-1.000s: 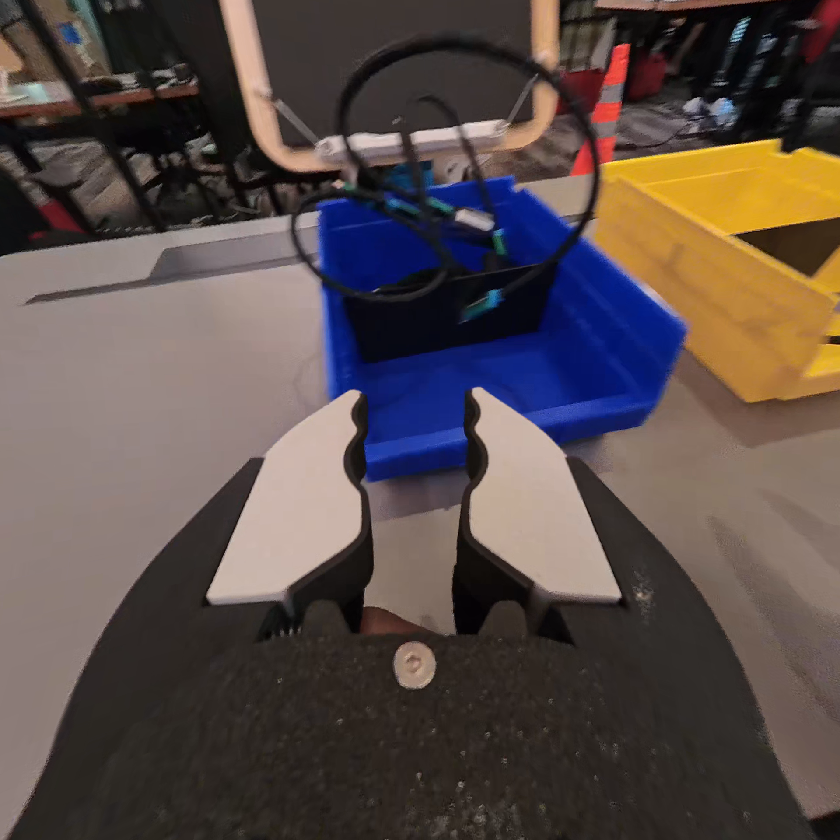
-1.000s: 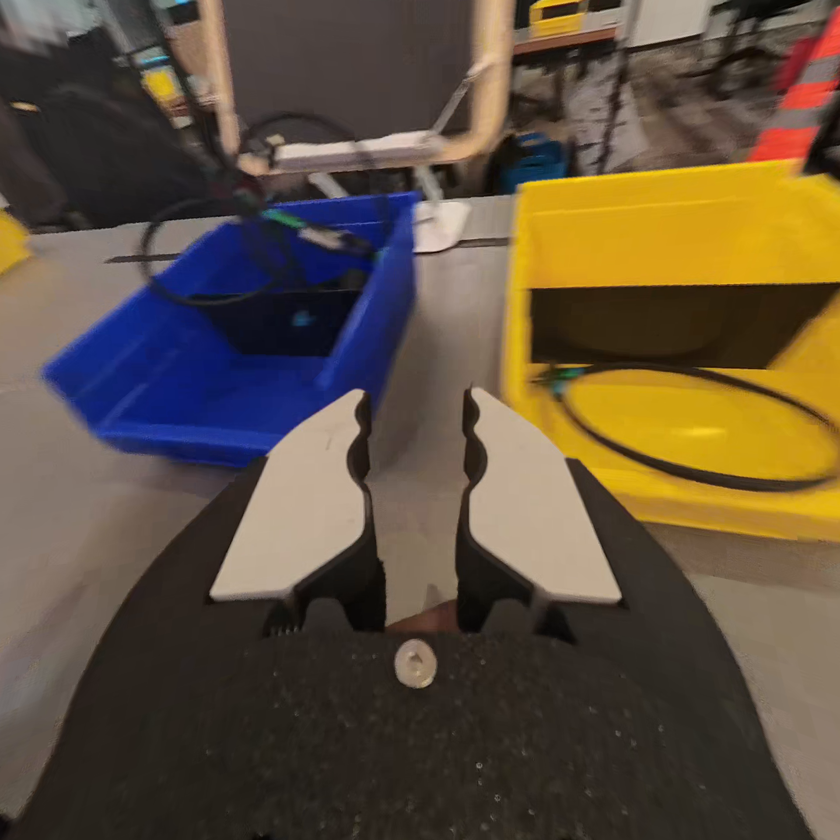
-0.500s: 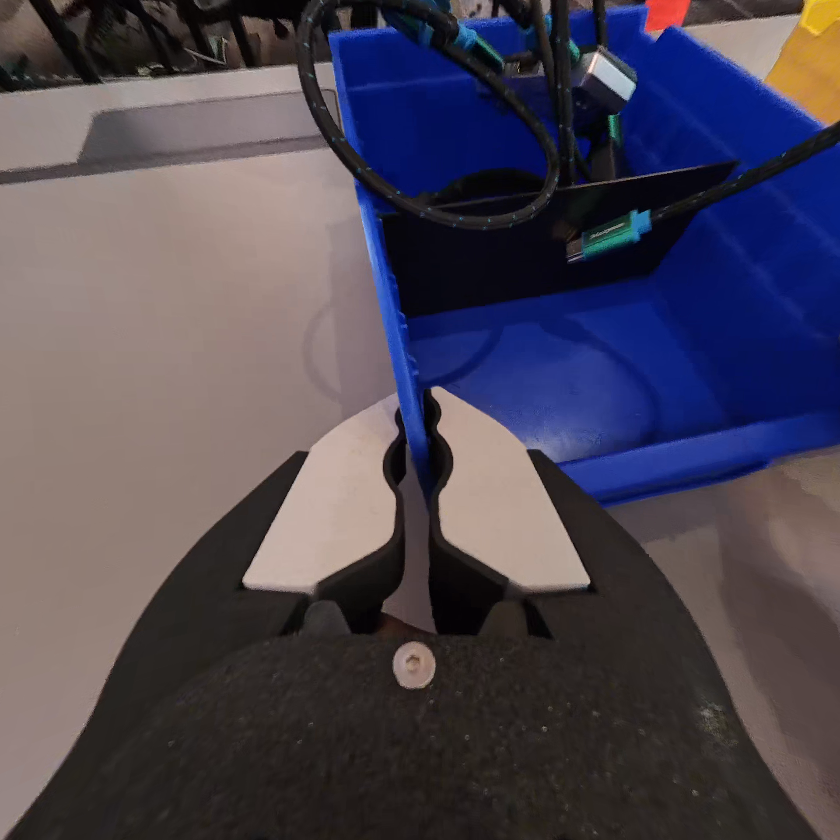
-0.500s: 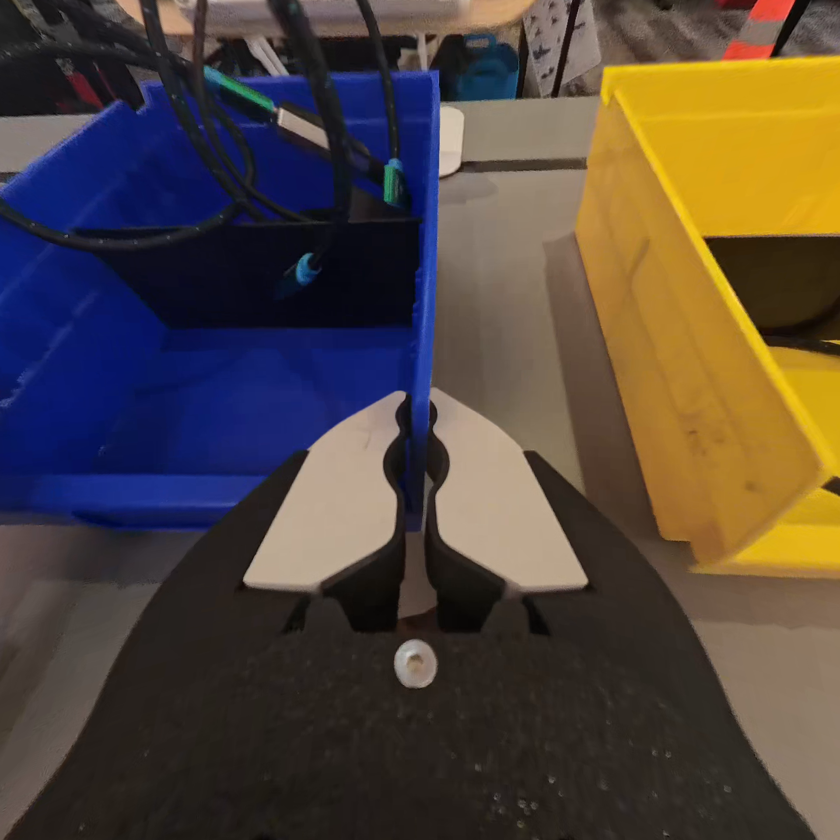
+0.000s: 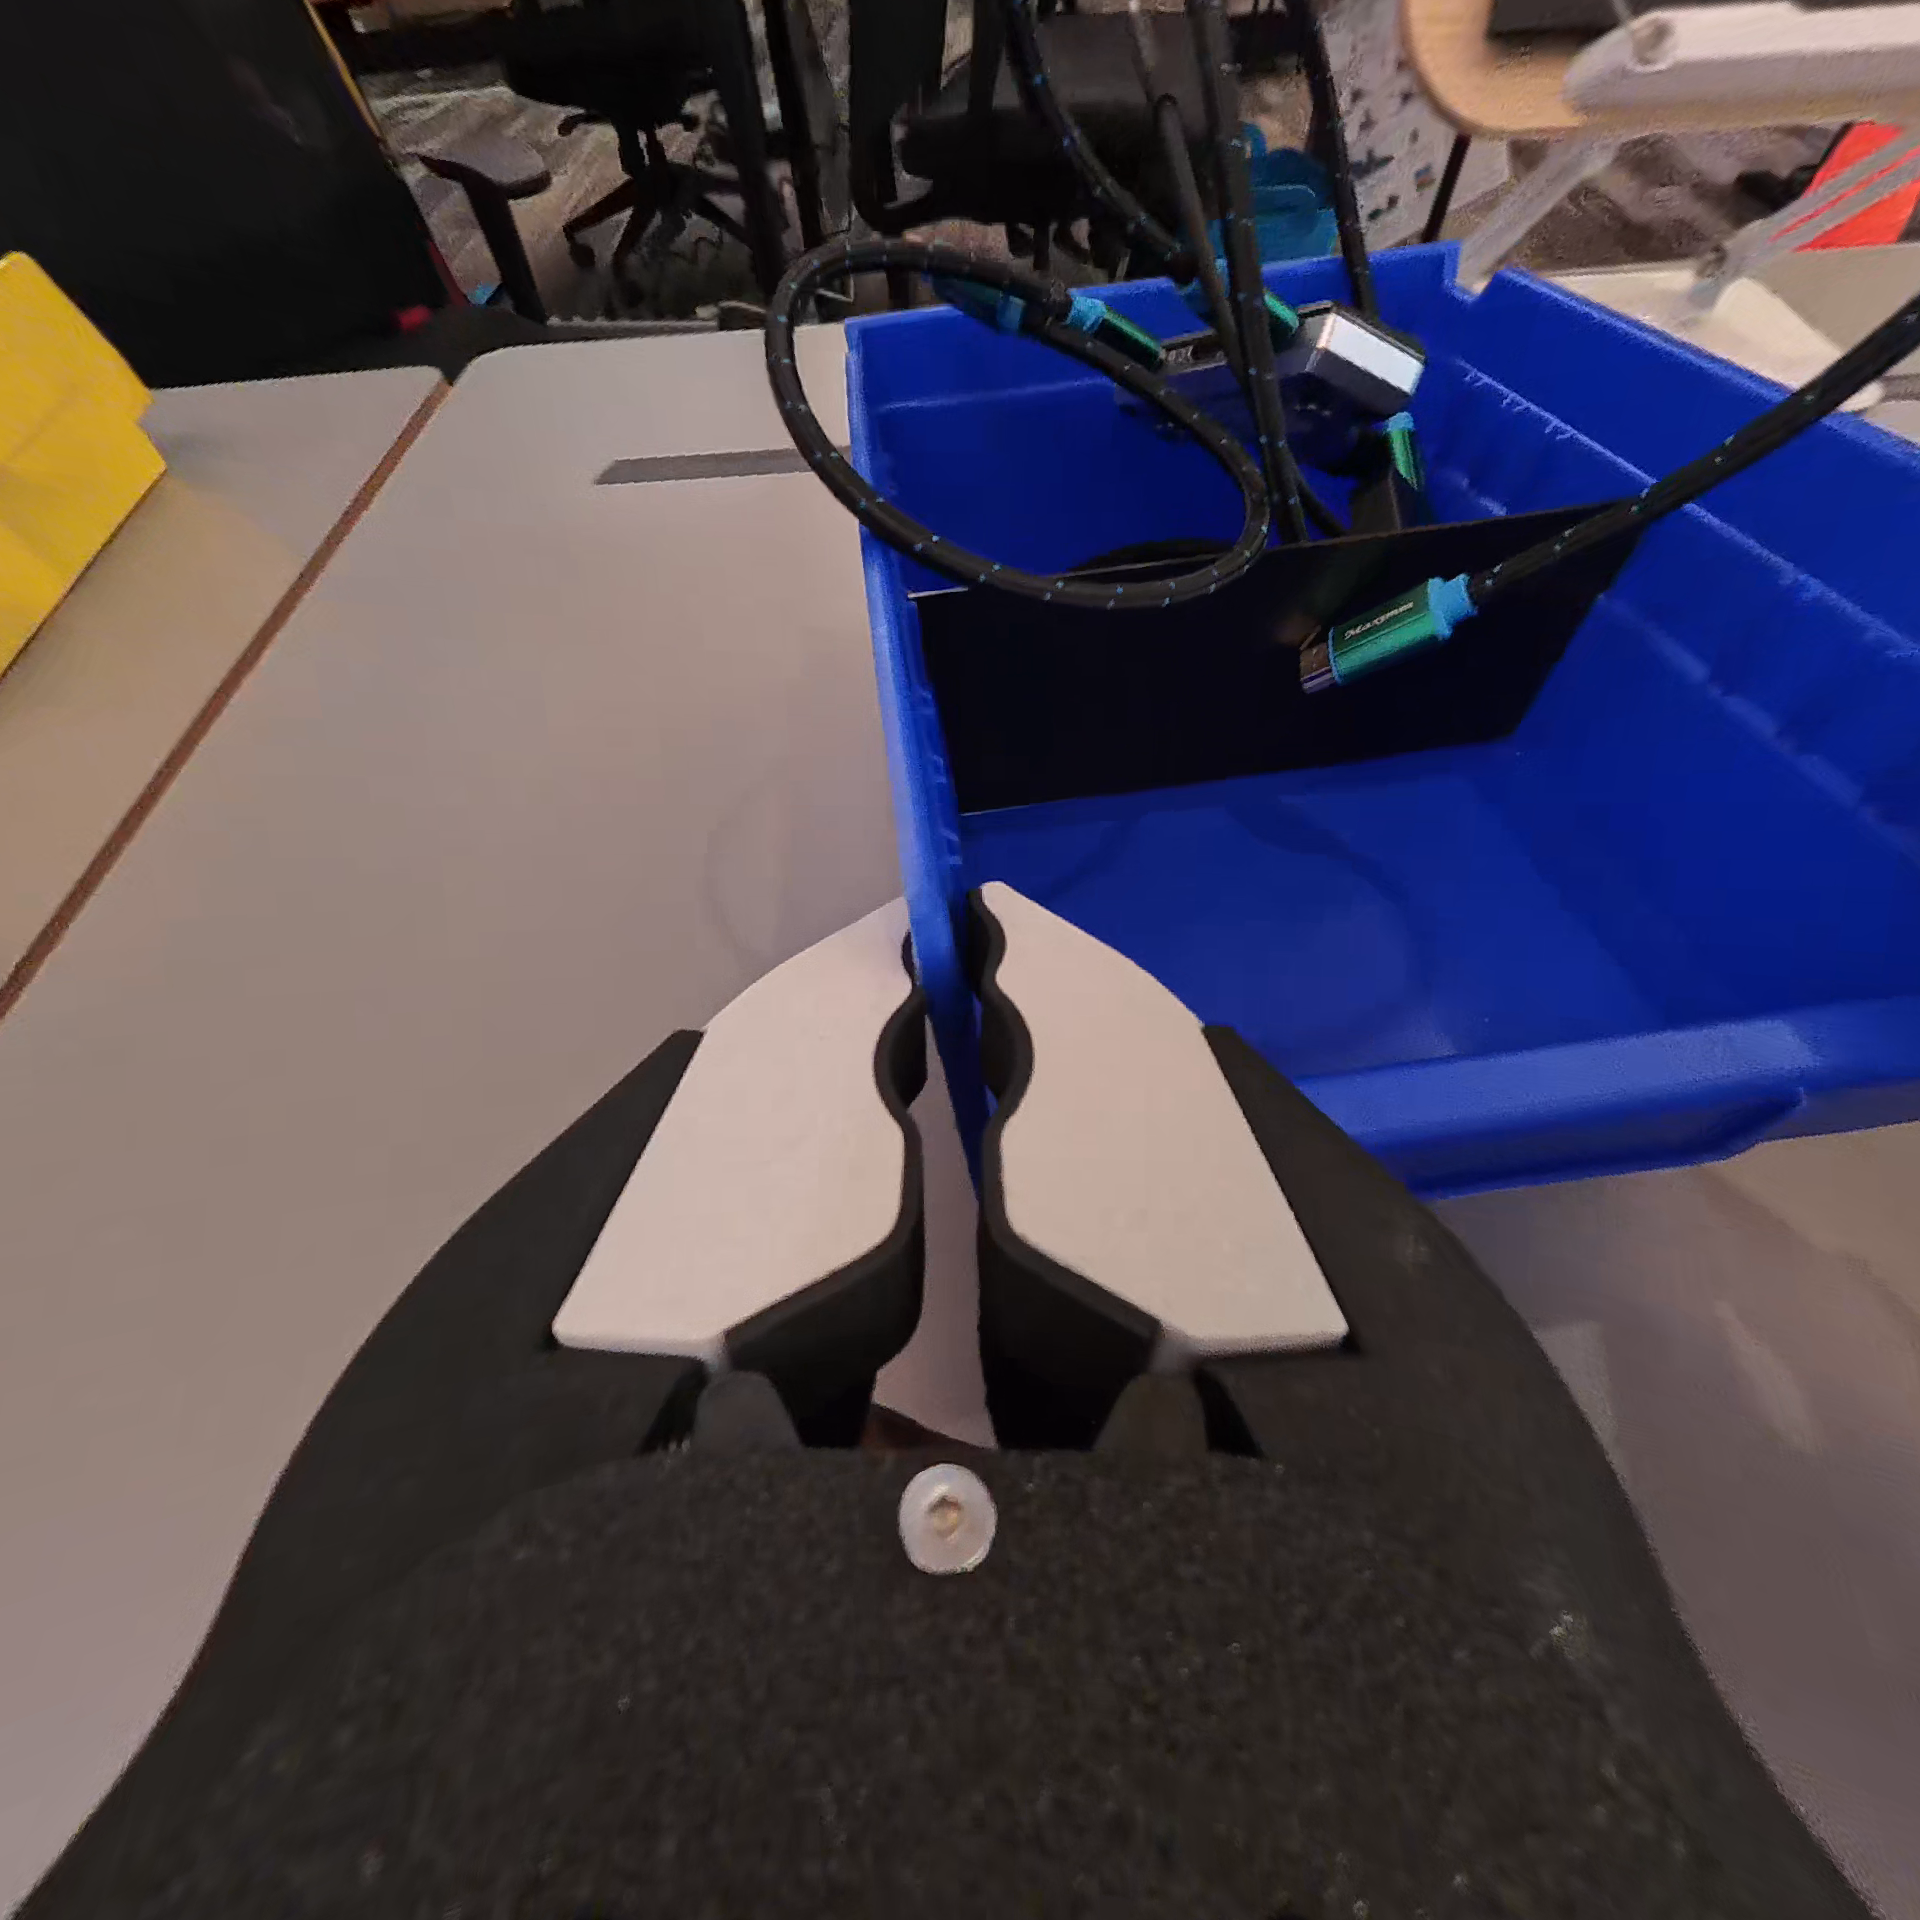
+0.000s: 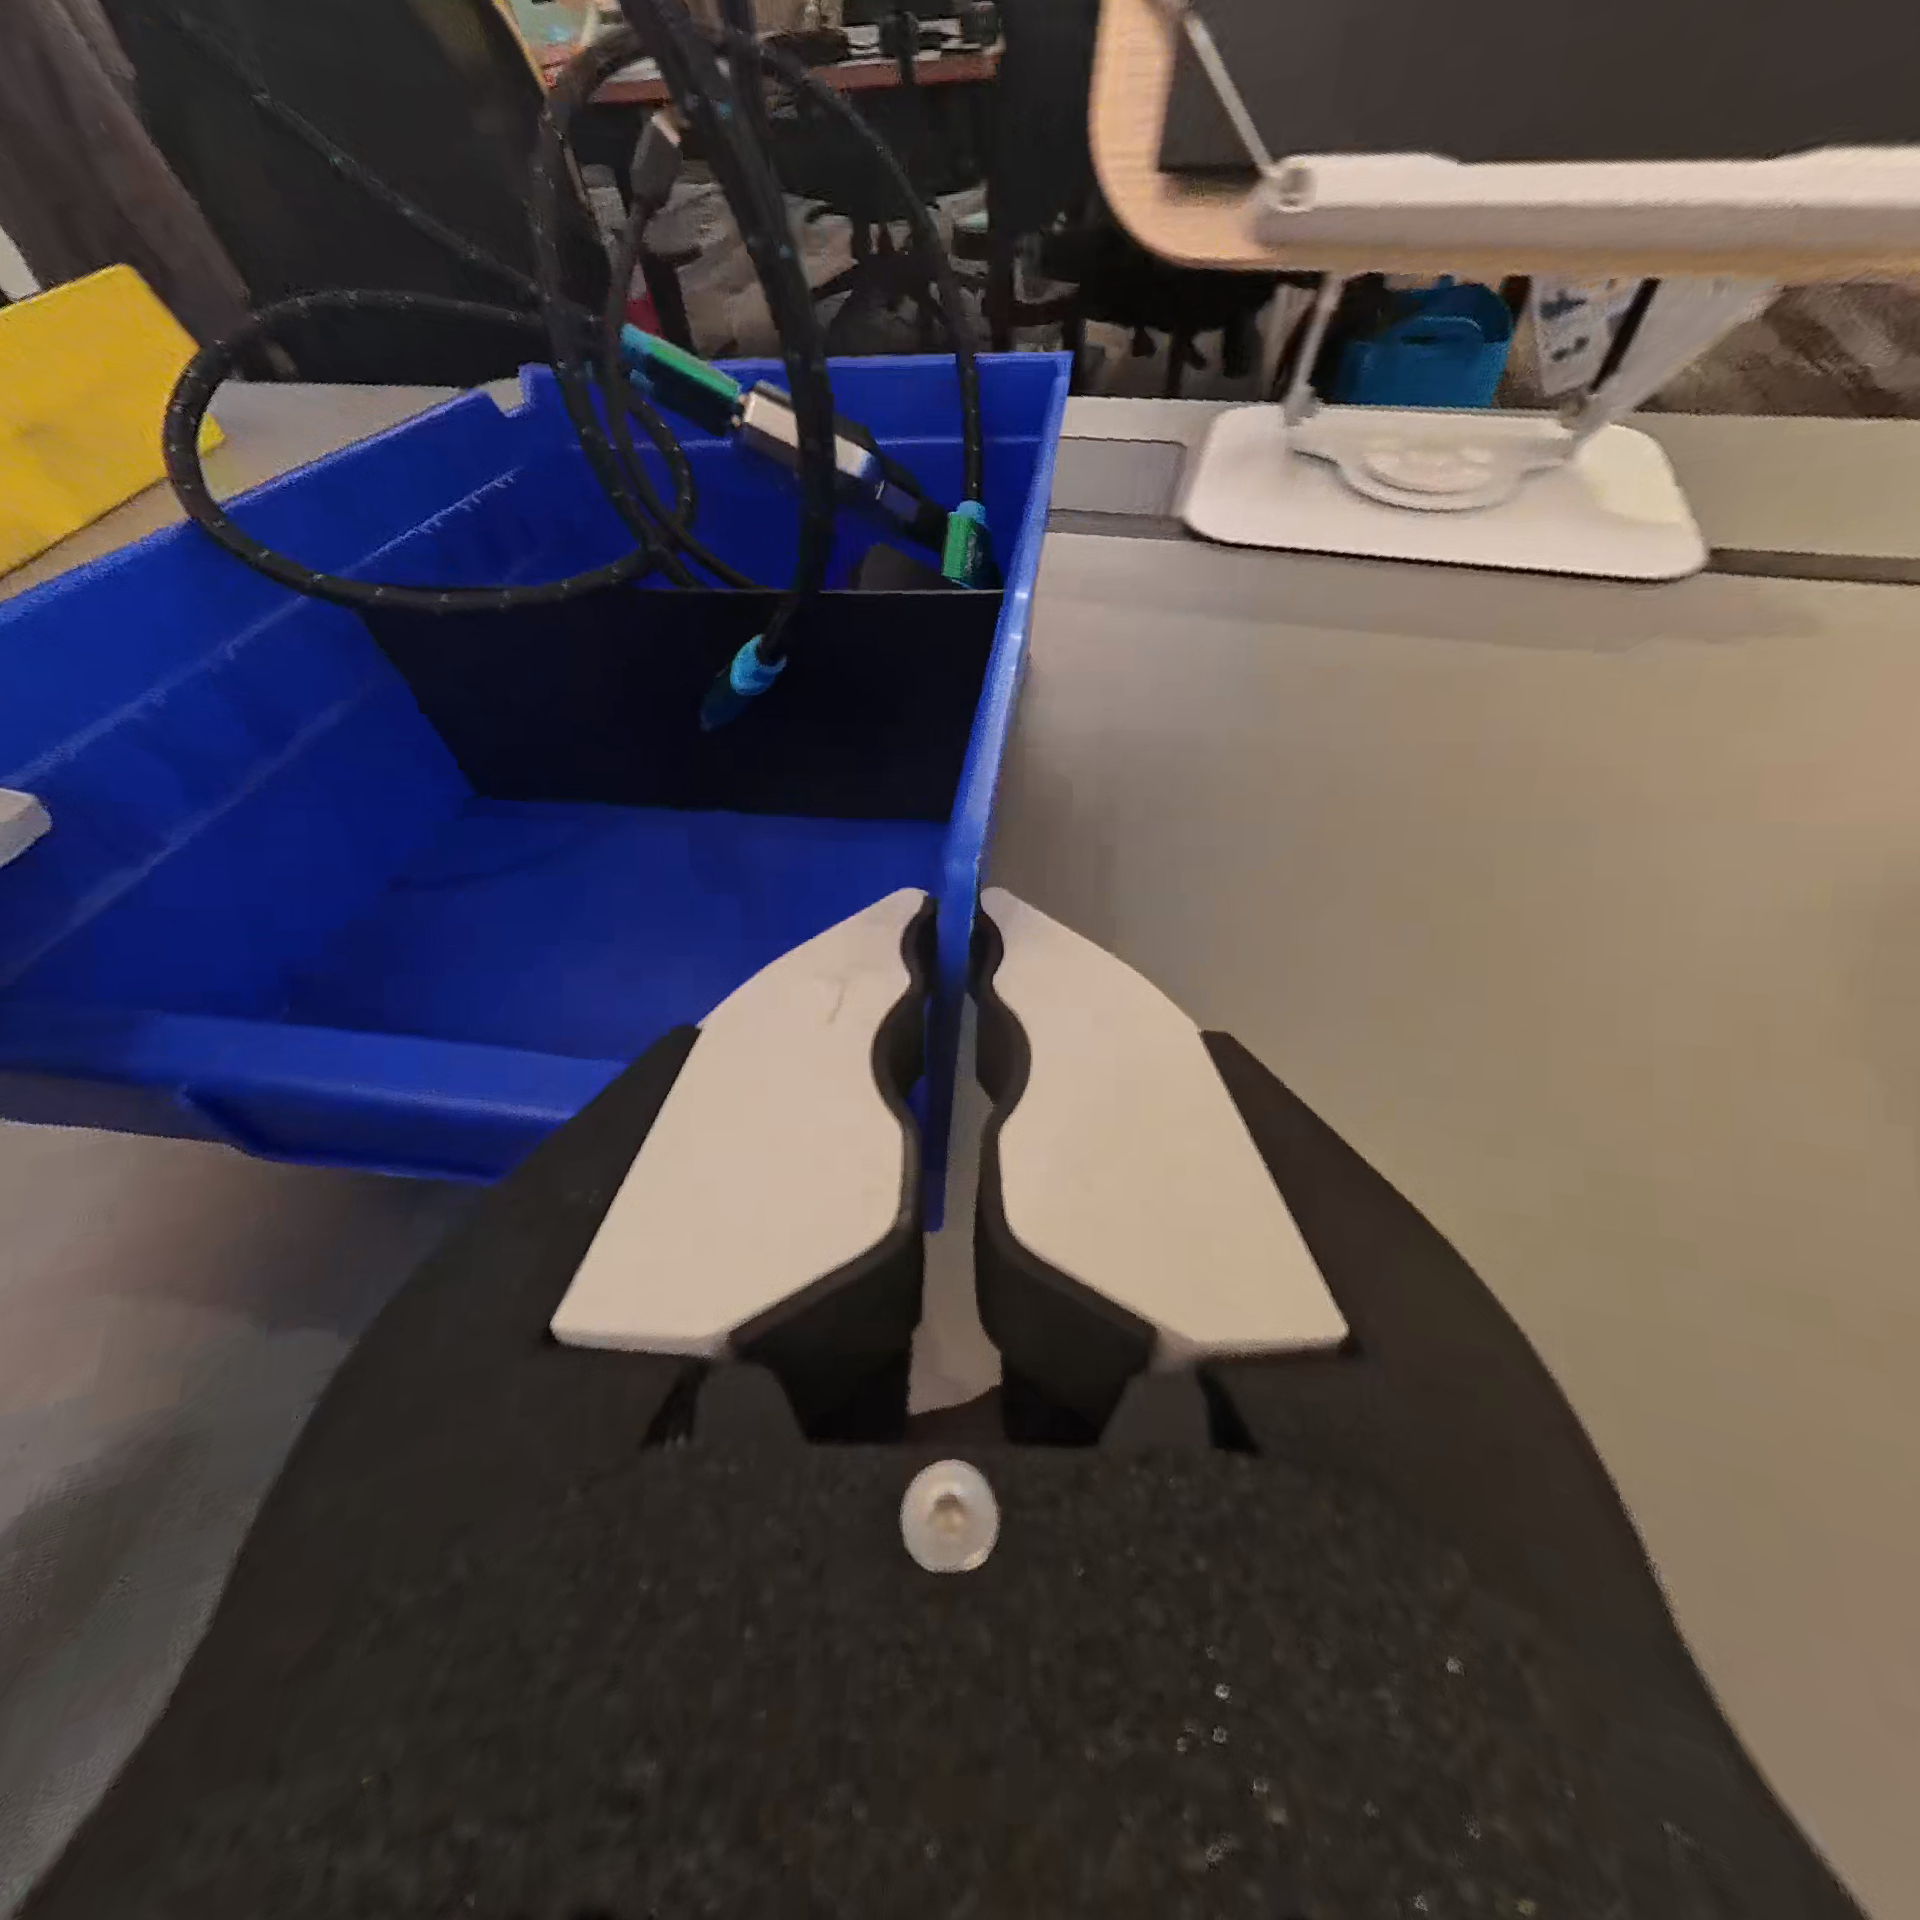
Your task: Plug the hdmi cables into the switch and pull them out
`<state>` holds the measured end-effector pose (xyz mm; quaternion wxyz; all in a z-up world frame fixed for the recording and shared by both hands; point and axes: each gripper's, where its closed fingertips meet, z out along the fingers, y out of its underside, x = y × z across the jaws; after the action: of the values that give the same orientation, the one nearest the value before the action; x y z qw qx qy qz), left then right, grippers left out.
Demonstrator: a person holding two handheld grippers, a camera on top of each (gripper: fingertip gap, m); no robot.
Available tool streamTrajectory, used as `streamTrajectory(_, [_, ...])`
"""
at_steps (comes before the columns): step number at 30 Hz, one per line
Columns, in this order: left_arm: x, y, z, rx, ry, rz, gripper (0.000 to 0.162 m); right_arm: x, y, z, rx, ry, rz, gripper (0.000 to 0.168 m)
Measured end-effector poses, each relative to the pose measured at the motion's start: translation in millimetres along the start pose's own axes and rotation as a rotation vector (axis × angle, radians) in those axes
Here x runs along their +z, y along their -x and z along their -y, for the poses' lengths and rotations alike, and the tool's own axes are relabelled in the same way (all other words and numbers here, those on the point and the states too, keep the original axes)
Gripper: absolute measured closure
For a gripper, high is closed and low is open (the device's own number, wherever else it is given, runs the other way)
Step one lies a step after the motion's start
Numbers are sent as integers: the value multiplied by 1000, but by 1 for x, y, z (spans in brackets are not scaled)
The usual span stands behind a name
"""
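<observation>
A blue bin (image 5: 1558,1122) holds several black braided HDMI cables (image 5: 821,436) with green and blue plugs (image 5: 1382,634) and a silver switch (image 5: 1351,358) behind a black divider (image 5: 1195,707). My left gripper (image 5: 940,914) is shut on the bin's left wall near the front. My right gripper (image 6: 956,909) is shut on the right wall of the bin (image 6: 208,707). In the right wrist view the switch (image 6: 805,436) hangs among the cables, with a blue plug (image 6: 748,670) dangling in front of the divider. One cable runs out over the bin's right side.
The bin sits on a grey table (image 5: 468,831). A yellow bin (image 5: 62,457) stands at the far left. A white stand base (image 6: 1455,499) sits on the table behind and to the right of the blue bin. Chairs and clutter lie beyond the table. The grippers' ends are close to 20 centimeters from one another.
Both grippers went from open in front of the bin to shut on its side walls. Since then the bin and grippers have shifted left, away from the yellow bin on the right.
</observation>
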<state>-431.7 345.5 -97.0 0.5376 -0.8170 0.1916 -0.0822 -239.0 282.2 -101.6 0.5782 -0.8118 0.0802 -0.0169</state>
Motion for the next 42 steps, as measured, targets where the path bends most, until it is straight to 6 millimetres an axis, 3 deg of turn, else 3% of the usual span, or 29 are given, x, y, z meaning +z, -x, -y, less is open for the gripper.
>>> streamTrajectory(4, [7,31,-26,-94,65,-26,159,9,37,-22,-1,57,45,163])
streamTrajectory(9, [15,31,-45,-123,131,-117,142,7,54,-28,-49,56,115,157])
streamTrajectory(12, [6,38,-44,-99,143,-71,126,-10,58,-27,-91,93,244,153])
streamTrajectory(15, [-15,50,-26,-54,66,10,122,-44,46,-29,-146,119,407,143])
streamTrajectory(17, [-32,50,-12,-31,-33,27,121,-67,24,-41,-178,150,500,143])
streamTrajectory(19, [-48,38,-3,-24,-130,11,122,-86,-14,-53,-222,143,548,140])
streamTrajectory(24, [-64,-32,-21,-93,-83,-113,121,-118,-157,-64,-201,72,307,135])
streamTrajectory(26, [-69,-64,-24,-103,-71,-185,122,-137,-210,-59,-178,32,231,130])
streamTrajectory(28, [-73,-87,-23,-82,-76,-224,123,-153,-259,-41,-139,-25,128,129])
streamTrajectory(31, [-76,-97,-27,-46,-82,-203,121,-180,-317,-19,-111,-122,4,133])
streamTrajectory(33, [-76,-100,-28,-52,-82,-214,120,-190,-352,-19,-97,-160,-101,137])
streamTrajectory(36, [-71,-100,-30,-63,-69,-225,122,-193,-375,-25,-44,-87,-147,140])
streamTrajectory(42, [-63,-108,-36,-90,-15,-293,125,-194,-370,-26,15,-92,-85,149])
